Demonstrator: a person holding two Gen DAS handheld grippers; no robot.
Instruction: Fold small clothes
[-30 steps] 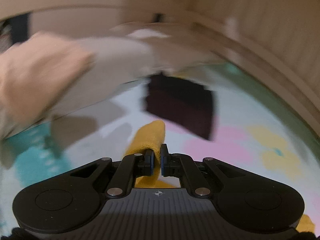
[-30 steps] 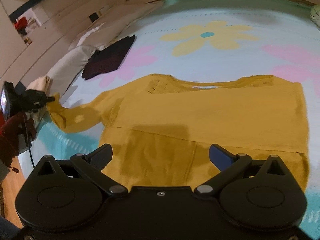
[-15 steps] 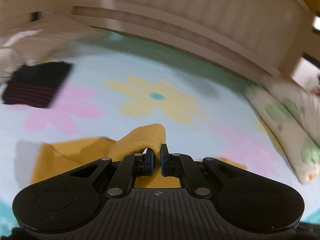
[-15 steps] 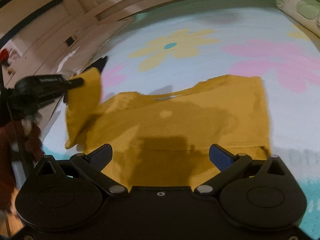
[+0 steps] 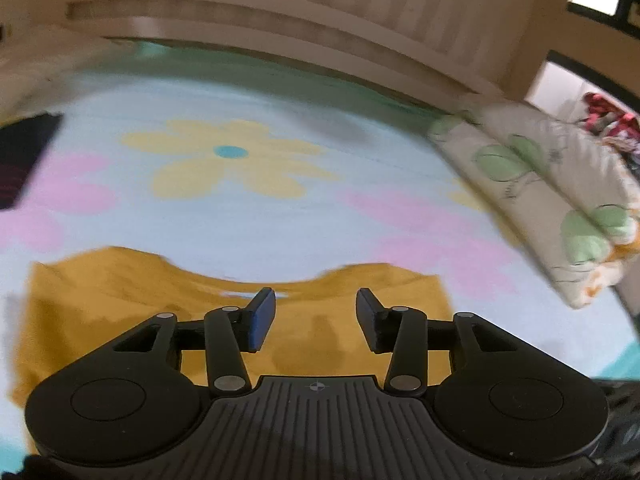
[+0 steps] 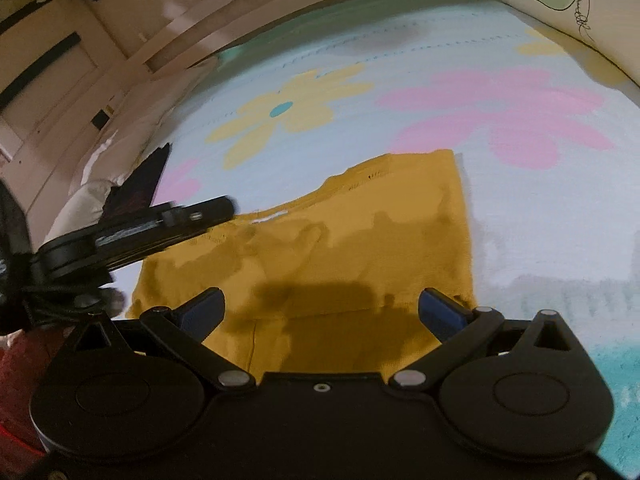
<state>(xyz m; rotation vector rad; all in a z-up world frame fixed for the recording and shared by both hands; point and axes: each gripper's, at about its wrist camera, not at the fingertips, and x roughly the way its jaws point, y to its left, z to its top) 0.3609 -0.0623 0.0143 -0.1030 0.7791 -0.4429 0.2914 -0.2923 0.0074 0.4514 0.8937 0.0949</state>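
Sleeve now lies folded across the yellow sweater [image 6: 360, 240] on the bedsheet [image 6: 520, 240]; left gripper [image 5: 316, 316] jaws opening, empty, right gripper [image 6: 320, 312] wide; next, probably, fold bottom hem up.

This is a bedroom in a home. The work surface is a bed, covered by a pale blue sheet [image 5: 280, 216] printed with large yellow and pink flowers. A pillow [image 5: 552, 192] with a green leaf print lies along the bed's right edge, and a pale one [image 6: 92, 196] lies at its far left corner. A cream slatted bedframe [image 5: 360, 12] runs along the far edge. Clothes lie on the sheet: a mustard top [image 6: 340, 248] near the front edge and a dark garment [image 6: 148, 180] near the far left corner.
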